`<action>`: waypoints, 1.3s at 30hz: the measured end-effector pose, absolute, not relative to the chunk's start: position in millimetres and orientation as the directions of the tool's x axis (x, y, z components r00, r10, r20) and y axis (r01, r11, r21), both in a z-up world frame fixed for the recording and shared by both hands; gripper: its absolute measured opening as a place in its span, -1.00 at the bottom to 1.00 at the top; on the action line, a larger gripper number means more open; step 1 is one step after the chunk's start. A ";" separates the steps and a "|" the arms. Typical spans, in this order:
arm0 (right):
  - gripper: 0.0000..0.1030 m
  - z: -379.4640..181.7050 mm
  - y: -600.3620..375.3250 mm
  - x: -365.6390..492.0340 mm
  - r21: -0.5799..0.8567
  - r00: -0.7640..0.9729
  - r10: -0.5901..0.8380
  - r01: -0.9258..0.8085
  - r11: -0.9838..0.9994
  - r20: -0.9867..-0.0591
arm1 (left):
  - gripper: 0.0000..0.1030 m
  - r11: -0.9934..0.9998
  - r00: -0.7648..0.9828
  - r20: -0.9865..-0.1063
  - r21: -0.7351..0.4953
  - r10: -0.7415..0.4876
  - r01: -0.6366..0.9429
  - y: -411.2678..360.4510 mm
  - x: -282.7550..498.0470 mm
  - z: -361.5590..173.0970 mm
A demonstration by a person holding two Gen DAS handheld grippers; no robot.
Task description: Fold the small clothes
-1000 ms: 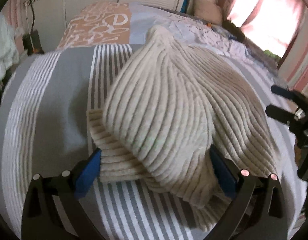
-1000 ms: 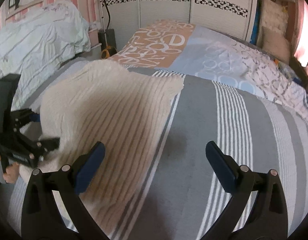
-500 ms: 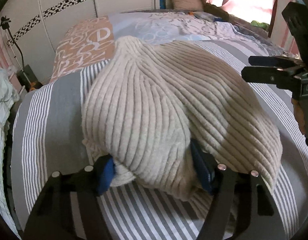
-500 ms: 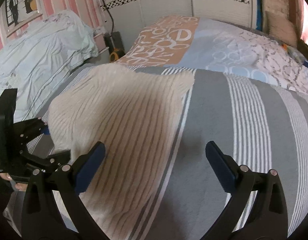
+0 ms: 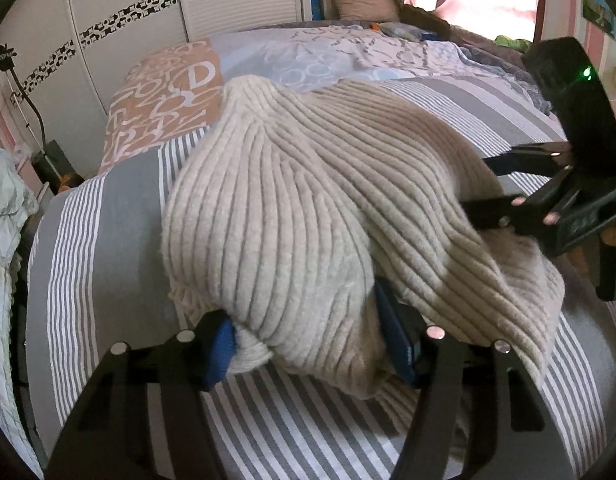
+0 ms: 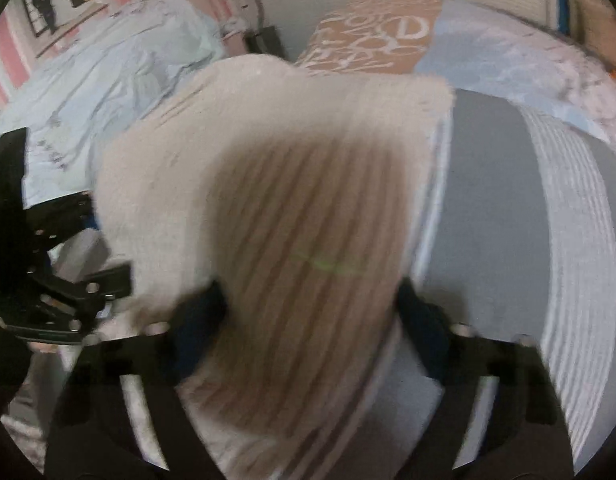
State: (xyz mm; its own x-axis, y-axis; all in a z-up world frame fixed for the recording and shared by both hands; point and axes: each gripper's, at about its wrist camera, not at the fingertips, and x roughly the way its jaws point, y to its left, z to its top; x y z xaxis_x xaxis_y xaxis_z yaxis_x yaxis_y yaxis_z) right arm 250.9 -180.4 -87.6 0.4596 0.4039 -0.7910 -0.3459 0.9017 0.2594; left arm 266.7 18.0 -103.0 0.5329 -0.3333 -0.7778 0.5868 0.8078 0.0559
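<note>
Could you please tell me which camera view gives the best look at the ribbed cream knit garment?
The left wrist view: the ribbed cream knit garment is sharp there, bunched between the left gripper fingers on the striped bedspread. The right wrist view shows it too, but motion-blurred, spread between the right gripper fingers.

The hat [image 5: 308, 216] is a thick ribbed knit, cream, soft and fuzzy, fully matt; in the right wrist view [image 6: 292, 216] it is blurred but the ribs still show. The bed cover [image 5: 108, 220] is smooth woven cloth, matt, in grey and white stripes. The left hand-held gripper [image 5: 311, 340] has matt black plastic arms, blue rubbery-looking pads [image 5: 222, 344] and small shiny metal screw heads. The right hand-held gripper [image 5: 483, 188] is the same dull black plastic. The crumpled sheet [image 6: 108, 64] is thin, pale, creased cloth.
</note>
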 end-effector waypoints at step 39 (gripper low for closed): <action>-0.19 -62.5 -181.3 238.9 0.207 0.491 0.412 -0.419 0.884 -0.767 | 0.97 0.859 0.419 -0.793 -0.238 -0.441 0.453 59.0 292.2 -111.5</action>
